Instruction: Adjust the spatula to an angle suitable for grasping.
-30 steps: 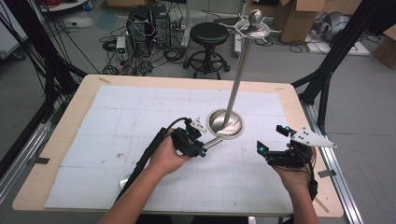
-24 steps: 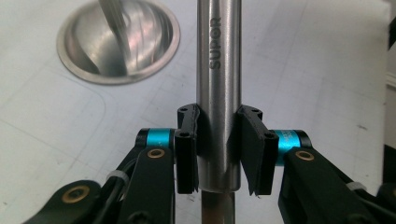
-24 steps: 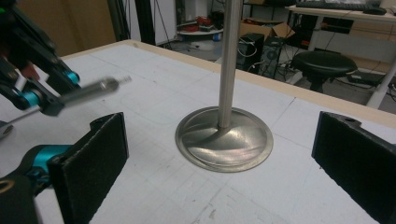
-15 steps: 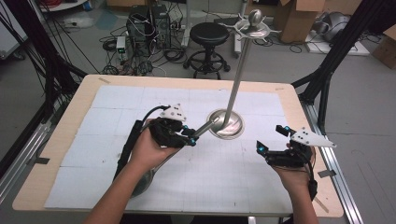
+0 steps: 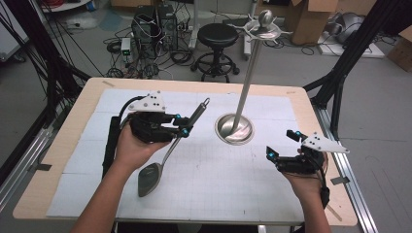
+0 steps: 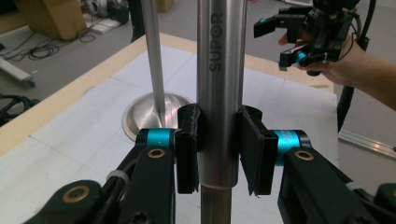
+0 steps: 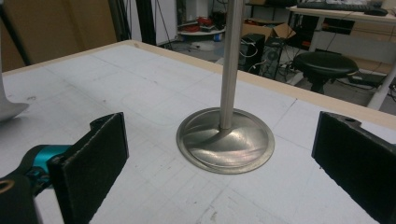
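High view: the left gripper (image 5: 180,127), jaws pinching the handle of a long stainless-steel ladle (image 5: 167,150), has carried it left, clear of the steel utensil stand (image 5: 236,127) it touched a second ago. The right gripper (image 5: 284,144) waits near the stand, jaws spread. Hanging on the stand probably comes next.

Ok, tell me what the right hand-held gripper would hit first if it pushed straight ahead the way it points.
Probably the metal stand: the right hand-held gripper, jaws wide open, points at its round base and upright pole. The table between looks free; depth is hard to judge.
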Action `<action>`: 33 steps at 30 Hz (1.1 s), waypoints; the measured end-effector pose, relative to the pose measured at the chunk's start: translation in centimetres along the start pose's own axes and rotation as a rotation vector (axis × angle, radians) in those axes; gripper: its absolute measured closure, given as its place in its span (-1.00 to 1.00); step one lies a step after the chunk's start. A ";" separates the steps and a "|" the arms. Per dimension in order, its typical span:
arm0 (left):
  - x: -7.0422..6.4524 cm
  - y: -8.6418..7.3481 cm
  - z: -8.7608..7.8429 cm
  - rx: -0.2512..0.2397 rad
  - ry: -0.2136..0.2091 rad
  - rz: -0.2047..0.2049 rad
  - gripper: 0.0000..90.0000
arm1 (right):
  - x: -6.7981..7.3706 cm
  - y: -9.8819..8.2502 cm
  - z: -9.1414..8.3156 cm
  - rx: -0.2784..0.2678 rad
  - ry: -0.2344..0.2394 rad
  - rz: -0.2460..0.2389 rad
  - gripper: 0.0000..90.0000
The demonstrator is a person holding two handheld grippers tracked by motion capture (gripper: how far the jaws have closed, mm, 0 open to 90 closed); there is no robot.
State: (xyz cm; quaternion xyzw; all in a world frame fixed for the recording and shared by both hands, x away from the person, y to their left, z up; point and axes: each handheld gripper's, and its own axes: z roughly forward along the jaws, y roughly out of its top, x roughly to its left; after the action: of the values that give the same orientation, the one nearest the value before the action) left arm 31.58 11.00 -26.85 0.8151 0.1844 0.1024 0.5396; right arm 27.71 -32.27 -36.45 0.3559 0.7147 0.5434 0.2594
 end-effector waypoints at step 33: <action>0.8 2.7 -3.7 -0.166 0.037 0.029 0.55 | 0.0 0.6 0.1 -0.025 0.006 0.014 -0.94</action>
State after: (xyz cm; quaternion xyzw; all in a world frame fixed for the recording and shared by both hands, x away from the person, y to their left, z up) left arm 31.42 13.53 -22.97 0.7680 0.1735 0.1399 0.6004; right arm 27.90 -32.09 -35.89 0.3558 0.7061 0.5552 0.2581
